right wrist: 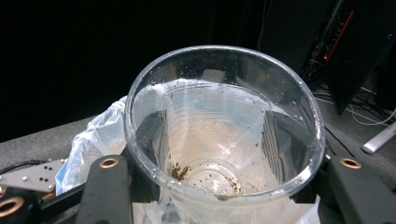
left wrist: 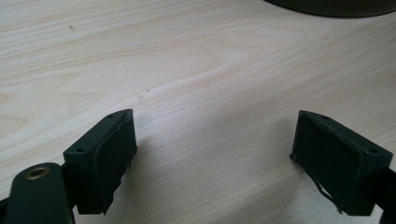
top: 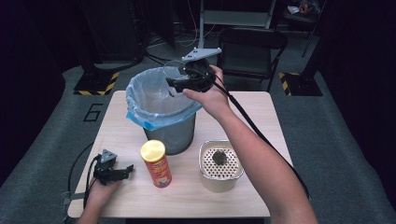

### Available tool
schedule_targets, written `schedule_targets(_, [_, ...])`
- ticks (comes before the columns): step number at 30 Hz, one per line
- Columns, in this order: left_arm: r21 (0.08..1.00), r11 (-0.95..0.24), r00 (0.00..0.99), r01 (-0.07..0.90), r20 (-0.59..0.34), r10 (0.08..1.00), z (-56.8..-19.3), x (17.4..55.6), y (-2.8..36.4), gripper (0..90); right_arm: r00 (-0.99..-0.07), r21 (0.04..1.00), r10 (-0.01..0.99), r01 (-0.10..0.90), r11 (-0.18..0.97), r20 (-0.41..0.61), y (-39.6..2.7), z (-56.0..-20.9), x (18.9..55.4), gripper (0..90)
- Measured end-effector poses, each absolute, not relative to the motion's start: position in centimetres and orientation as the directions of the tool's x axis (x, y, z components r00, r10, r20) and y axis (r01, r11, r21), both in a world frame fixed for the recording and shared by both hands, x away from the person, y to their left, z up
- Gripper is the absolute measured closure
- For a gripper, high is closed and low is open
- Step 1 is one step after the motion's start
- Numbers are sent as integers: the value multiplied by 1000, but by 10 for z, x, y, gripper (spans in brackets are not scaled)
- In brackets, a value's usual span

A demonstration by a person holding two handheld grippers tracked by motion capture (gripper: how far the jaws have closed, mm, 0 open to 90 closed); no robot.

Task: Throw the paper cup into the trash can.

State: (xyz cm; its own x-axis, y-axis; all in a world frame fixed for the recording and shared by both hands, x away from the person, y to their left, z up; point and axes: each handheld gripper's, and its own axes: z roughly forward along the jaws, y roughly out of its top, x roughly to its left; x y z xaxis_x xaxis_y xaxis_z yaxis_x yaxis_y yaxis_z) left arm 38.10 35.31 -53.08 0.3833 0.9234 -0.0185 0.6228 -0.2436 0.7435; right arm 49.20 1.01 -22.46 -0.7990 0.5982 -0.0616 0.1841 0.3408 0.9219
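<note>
High view: red canister point(top: 156, 164) and strainer point(top: 221, 165) flank the bin point(top: 161, 109).

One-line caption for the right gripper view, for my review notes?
Right gripper clamps a clear plastic cup with brown residue at its bottom, above the blue-lined trash bin.

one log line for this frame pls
right gripper: shut on clear plastic cup, over lined bin | cup: dregs inside | left gripper: open, on table | red can: upright
</note>
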Motion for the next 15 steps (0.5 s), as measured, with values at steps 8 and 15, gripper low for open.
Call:
schedule_targets(8, [741,-249,385,624,-14,923,-531,381,353,135,-808,920,586,187,346,-56,17,-235,505,406])
schedule_targets(15, [741,-247,382,625,-14,924,-531,381,353,135,-824,909,564,192,370,-56,26,-246,513,297])
